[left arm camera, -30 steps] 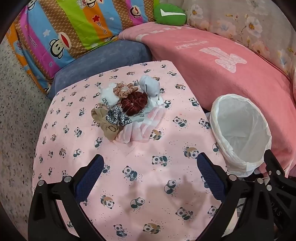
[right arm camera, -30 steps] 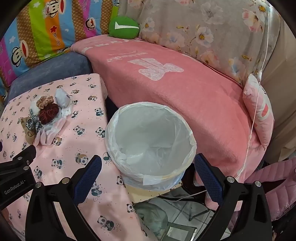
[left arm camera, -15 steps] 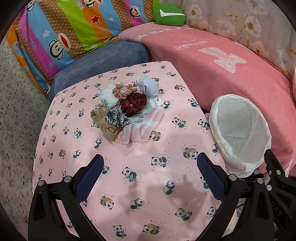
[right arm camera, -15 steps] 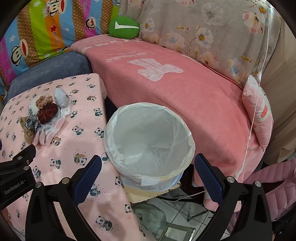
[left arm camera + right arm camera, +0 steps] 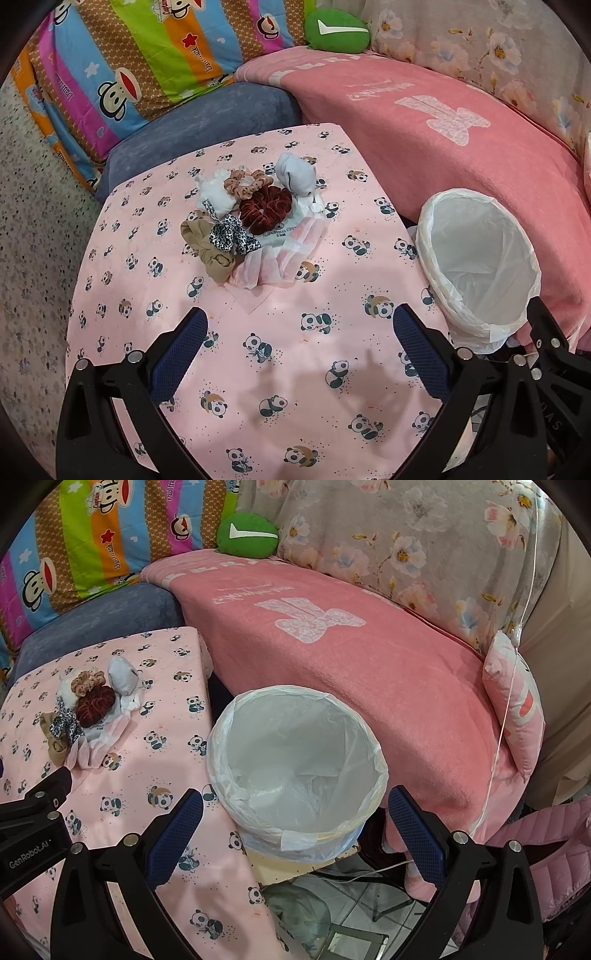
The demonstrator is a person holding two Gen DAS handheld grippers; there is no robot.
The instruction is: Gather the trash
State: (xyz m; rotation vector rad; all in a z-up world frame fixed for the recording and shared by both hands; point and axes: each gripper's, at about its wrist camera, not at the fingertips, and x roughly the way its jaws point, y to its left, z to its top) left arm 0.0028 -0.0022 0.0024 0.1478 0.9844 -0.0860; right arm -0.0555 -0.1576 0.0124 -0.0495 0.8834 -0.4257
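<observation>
On the panda-print tablecloth [image 5: 258, 369] a little pile of scrunchies [image 5: 264, 208], a grey fabric lump [image 5: 295, 173] and a crumpled pink-white wrapper [image 5: 280, 254] is heaped together, well ahead of the left gripper [image 5: 301, 343], whose jaws are spread wide with nothing held. The right gripper [image 5: 295, 823] is likewise spread apart, hung over the white-lined trash bin [image 5: 369, 753] beside the table. What's at the bin's bottom can't really be made out, maybe just liner folds.

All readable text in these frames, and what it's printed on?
"GenRobot.AI": left gripper body, seen in the right wrist view.
"Narcissus C...", cut off: white bag under the hair ties.
Striped monkey quilt: small script, not reliably readable.
Pink blanket: pale lettering, unreadable.
</observation>
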